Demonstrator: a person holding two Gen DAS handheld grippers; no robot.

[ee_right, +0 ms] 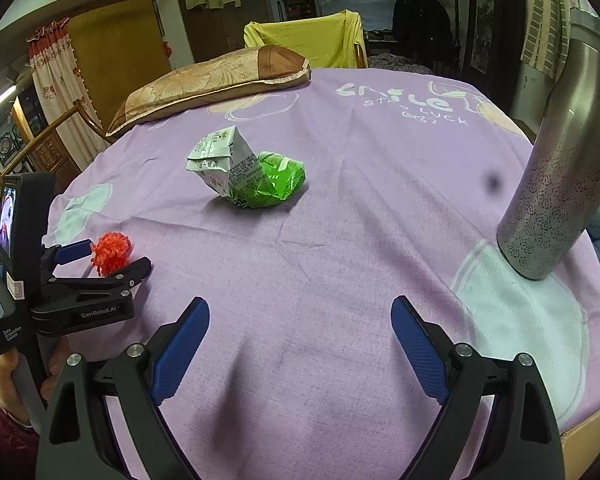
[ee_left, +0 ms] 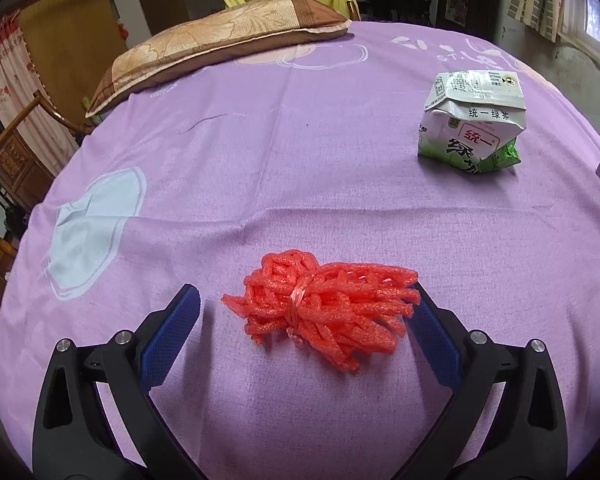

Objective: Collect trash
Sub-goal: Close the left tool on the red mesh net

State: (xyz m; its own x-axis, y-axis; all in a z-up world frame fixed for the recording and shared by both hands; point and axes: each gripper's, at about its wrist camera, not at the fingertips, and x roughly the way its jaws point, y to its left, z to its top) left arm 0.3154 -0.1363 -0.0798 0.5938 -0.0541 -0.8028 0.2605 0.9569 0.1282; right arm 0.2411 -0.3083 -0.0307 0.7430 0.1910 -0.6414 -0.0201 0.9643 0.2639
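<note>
- The left gripper [ee_left: 304, 312] is wide open around the red foam net bundle [ee_left: 324, 308] on the purple bed sheet [ee_left: 260, 160].
- The right gripper [ee_right: 300, 320] is wide open, holding nothing.
- The crushed green-and-white tea carton [ee_right: 246, 172] lies further back.

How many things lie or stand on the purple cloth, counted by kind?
Red foam net bundle: 1
Crushed green-and-white drink carton: 1
Brown patterned pillow: 1
Tall patterned metal bin: 1
Total: 4

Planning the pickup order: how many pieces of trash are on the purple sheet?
2. A red foam net lies between the open left gripper fingers; a crushed green tea carton sits mid-sheet, ahead of the open right gripper.
</note>
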